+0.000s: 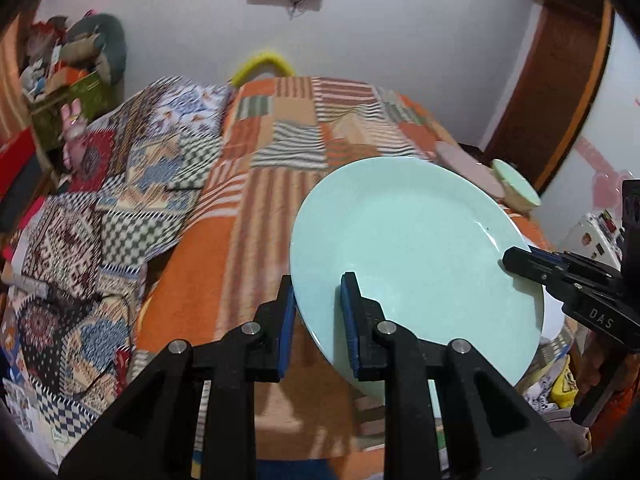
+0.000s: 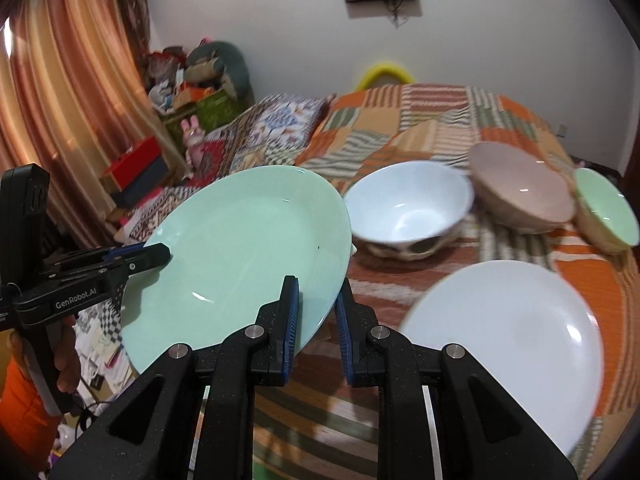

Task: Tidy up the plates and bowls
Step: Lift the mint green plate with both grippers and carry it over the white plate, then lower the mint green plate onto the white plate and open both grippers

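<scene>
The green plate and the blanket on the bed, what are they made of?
The green plate looks like glazed ceramic, though hard plastic is possible: it is smooth and glossy, with small bright glints on it. The blanket looks like soft woven cloth: matte, with fuzzy orange and striped patches and folds in it.

The green plate (image 2: pixel 240 256) covers the bed just beyond the right gripper (image 2: pixel 318 320), and its near rim is hidden behind the pads. In the left wrist view the same plate hides all but a sliver of the white bowl (image 1: pixel 554 316) right of the left gripper (image 1: pixel 320 320). The white plate (image 2: pixel 508 344) right of the right gripper is blurred. The green bowl (image 2: pixel 608 208) is cut off at the right.
</scene>
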Demonstrator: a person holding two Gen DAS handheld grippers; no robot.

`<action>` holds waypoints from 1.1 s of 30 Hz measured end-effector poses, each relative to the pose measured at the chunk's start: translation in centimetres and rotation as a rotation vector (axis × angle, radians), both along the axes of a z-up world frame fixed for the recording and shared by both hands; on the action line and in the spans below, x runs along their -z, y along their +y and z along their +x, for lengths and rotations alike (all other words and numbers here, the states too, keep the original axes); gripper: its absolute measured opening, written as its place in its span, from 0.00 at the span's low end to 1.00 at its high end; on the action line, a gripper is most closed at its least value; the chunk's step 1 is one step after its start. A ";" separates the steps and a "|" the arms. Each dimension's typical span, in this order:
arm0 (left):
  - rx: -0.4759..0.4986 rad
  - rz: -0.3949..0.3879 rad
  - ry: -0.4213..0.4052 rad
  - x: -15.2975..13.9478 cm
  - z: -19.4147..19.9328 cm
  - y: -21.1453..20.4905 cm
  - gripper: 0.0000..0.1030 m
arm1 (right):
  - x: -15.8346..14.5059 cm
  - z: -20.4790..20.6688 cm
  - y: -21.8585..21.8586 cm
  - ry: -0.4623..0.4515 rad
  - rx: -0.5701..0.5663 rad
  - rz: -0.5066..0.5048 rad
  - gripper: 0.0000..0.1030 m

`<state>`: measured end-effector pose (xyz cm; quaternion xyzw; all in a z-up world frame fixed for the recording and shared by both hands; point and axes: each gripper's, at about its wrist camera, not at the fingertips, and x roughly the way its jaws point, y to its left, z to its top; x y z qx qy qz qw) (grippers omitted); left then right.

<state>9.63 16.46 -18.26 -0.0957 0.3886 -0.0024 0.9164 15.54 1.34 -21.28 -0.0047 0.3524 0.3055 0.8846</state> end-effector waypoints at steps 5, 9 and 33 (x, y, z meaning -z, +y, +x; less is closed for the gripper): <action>0.057 0.014 -0.002 -1.1 1.5 -4.1 0.21 | -0.7 -0.4 -3.9 -0.024 0.059 0.012 0.16; 0.100 0.034 0.001 -1.8 2.5 -7.4 0.22 | -1.1 -0.8 -7.5 -0.042 0.099 0.027 0.16; 0.258 0.088 0.106 2.3 7.0 -18.1 0.23 | 2.5 -0.8 -16.5 0.044 0.284 0.021 0.16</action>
